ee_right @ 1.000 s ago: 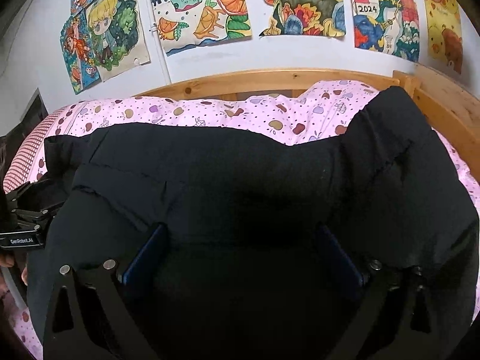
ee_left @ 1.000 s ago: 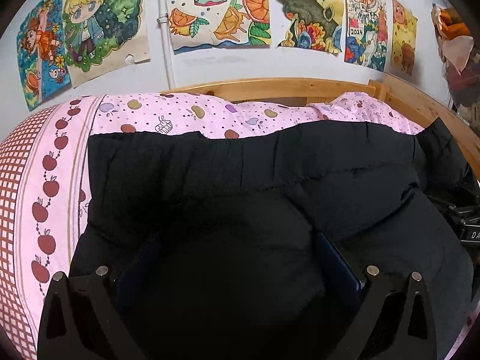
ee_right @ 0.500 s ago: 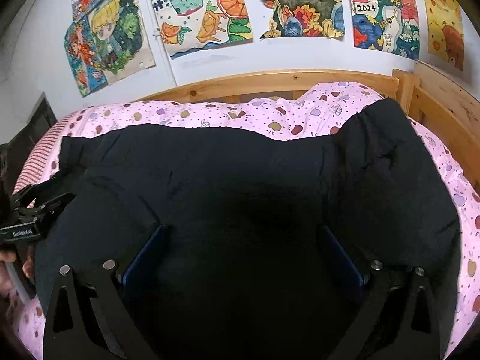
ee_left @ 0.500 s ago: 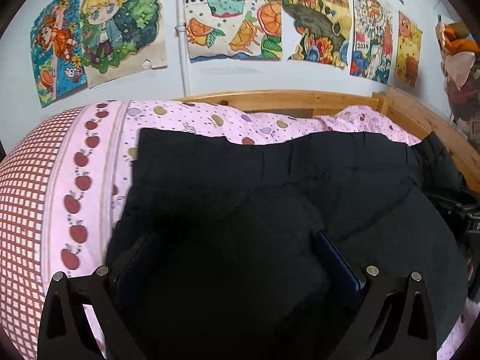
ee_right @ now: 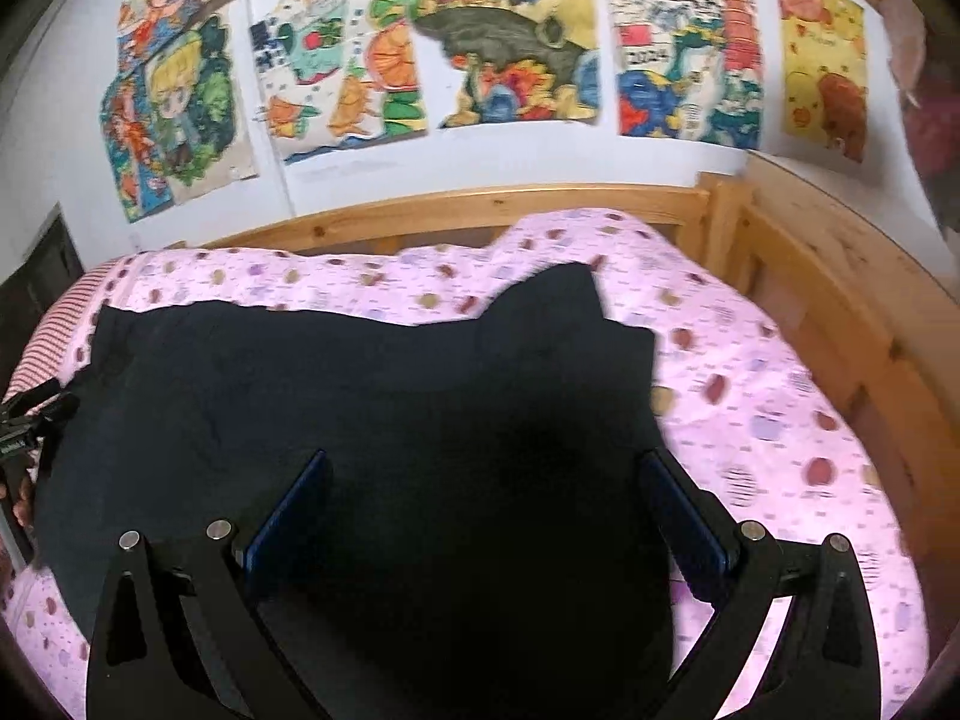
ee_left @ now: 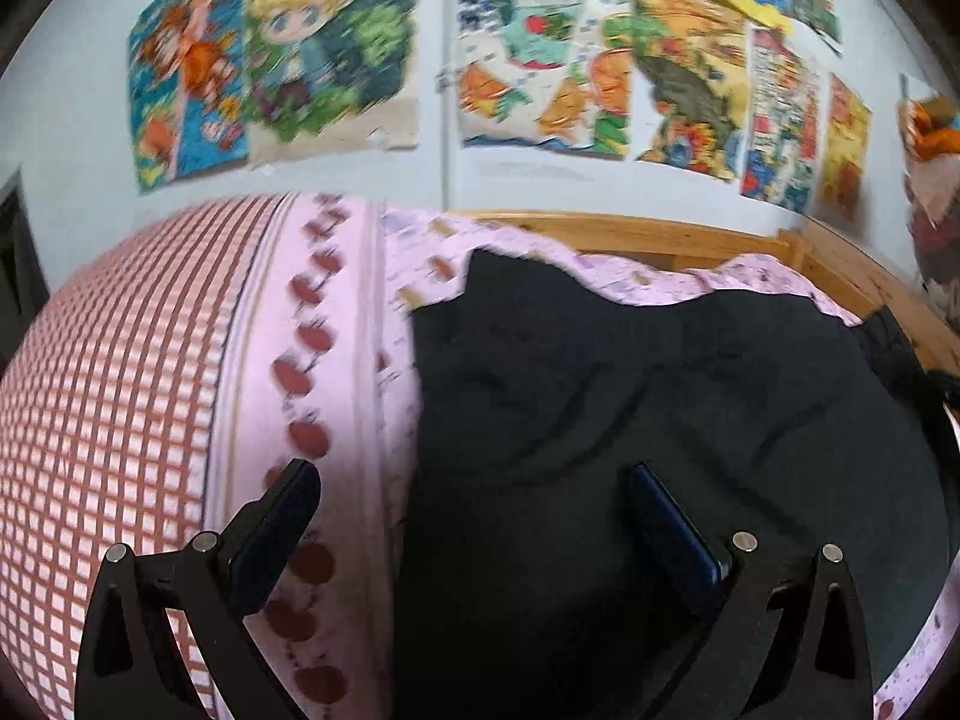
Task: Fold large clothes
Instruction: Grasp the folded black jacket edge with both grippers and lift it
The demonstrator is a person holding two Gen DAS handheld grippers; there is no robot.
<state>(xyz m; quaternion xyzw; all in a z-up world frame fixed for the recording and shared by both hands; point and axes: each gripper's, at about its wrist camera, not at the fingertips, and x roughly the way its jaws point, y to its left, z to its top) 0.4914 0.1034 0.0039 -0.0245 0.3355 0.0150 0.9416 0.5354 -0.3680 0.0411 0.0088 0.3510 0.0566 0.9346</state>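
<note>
Black padded garment (ee_right: 372,396) lies spread on the pink patterned bedsheet (ee_right: 750,408), long axis running left-right across the bed, parallel to the wooden headboard rail (ee_right: 480,204). Far edge uneven; one corner peaks up near the right end (ee_right: 564,288).

Right gripper (ee_right: 480,510): jaws wide apart, nothing between them, both blue pads over dark fabric. Garment lies straight ahead and beneath it, right edge just beyond the right pad.

Left gripper (ee_left: 474,516): jaws wide, holding nothing. It straddles the garment's left edge; left pad is over the apple-print border and red check cloth (ee_left: 108,420), right pad over black fabric. Bulk of the garment lies ahead and to its right. Left view is motion-blurred, so edge detail is uncertain.

Each gripper sits near its own end of the long axis. Judgement: next fold likely needs both ends taken together, each tool closing on the near hem at its own side. Contact with the cloth cannot be told from either view.

Posters (ee_right: 498,36) on the wall behind.
</note>
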